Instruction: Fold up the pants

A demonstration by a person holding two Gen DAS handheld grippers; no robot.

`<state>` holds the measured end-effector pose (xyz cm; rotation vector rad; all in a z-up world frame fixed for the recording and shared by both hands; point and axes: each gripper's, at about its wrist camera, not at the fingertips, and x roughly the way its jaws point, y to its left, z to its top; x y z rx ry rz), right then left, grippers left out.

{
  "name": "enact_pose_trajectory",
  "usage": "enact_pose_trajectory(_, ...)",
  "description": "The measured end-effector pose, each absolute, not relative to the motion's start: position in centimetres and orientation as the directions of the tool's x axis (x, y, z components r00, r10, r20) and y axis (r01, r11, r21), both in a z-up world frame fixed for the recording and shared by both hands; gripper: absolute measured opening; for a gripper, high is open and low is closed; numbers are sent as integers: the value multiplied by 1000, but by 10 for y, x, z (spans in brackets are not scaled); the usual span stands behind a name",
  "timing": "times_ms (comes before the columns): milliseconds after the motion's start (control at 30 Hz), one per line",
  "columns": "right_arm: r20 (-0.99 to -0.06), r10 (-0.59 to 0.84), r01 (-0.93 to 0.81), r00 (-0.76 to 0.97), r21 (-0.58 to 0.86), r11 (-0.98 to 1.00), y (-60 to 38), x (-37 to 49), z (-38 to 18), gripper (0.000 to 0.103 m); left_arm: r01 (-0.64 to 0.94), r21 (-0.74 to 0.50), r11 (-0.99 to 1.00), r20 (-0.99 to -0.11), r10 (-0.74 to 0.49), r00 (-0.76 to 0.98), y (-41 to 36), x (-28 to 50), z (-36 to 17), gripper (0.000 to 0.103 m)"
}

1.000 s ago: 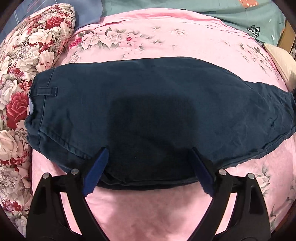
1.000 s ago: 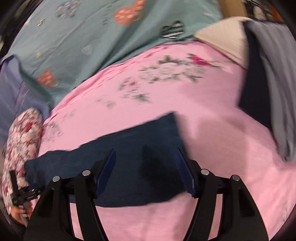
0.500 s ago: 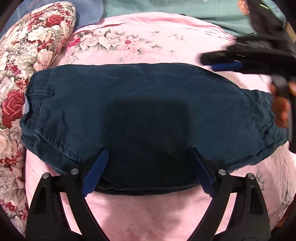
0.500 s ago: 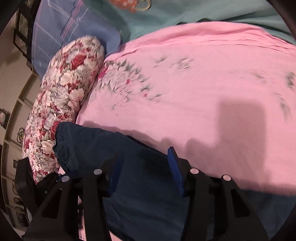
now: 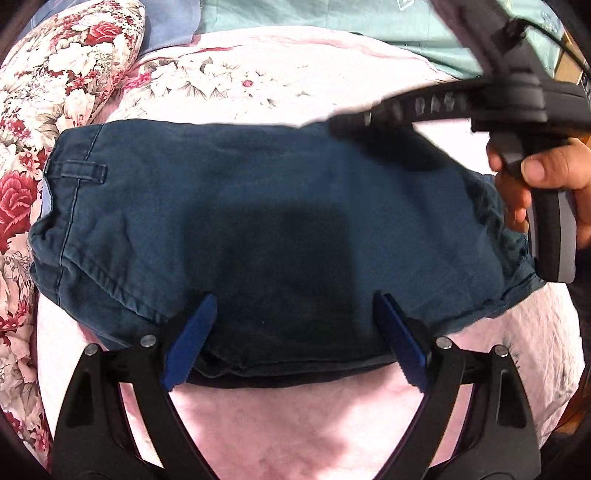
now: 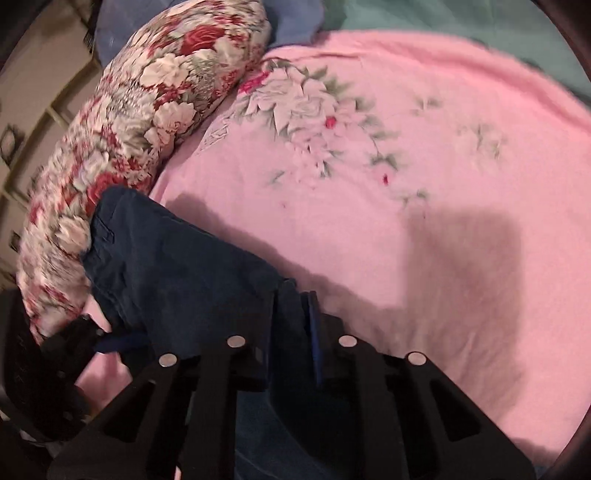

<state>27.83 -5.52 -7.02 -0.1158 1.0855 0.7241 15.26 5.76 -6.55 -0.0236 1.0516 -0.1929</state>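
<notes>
Dark blue pants (image 5: 258,206) lie folded lengthwise on a pink floral sheet (image 5: 295,424), waistband with a belt loop at the left. My left gripper (image 5: 295,339) is open, its blue pads straddling the near edge of the pants. My right gripper (image 6: 291,325) is shut on the far edge of the pants (image 6: 177,273). In the left wrist view the right gripper's body (image 5: 461,107) reaches in from the right over the far edge, held by a hand (image 5: 539,173).
A red-and-white floral pillow (image 5: 55,74) lies along the left, touching the waistband; it also shows in the right wrist view (image 6: 147,110). A teal sheet (image 5: 332,18) and a blue cloth lie beyond the pink sheet (image 6: 406,203).
My right gripper has swung from the leg end to the far edge of the pants and closed on the fabric. The left gripper has stayed open at the near edge.
</notes>
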Motion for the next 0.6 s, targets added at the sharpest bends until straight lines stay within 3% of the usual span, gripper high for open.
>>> enact_pose_trajectory(100,-795,494,-574,353,232,785,-60,281,-52,14,137,-133,982,-866,-182,466,59,157,-69,90)
enact_pose_trajectory(200,-843,417,-539,340,188,821,-55,289,-86,17,139,-112,984,-880,-163,447,56,160,-75,90)
enact_pose_trajectory(300,-825,429,-519,367,202,831,-63,290,-92,33,157,-94,983,-880,-156,448,54,156,-70,90)
enact_pose_trajectory(333,-824,445,-498,352,237,834,-70,292,-90,48,164,-98,982,-880,-163,446,55,155,-68,90)
enact_pose_trajectory(400,-814,463,-432,352,297,852,-92,294,-79,61,174,-111,979,-880,-178,441,59,153,-65,90)
enact_pose_trajectory(467,-781,526,-416,336,378,827,-110,291,-68,61,179,-120,976,-881,-188,434,61,152,-65,90)
enact_pose_trajectory(600,-775,486,-413,404,320,853,-132,275,-51,61,189,-135,973,-882,-205,425,65,148,-66,90)
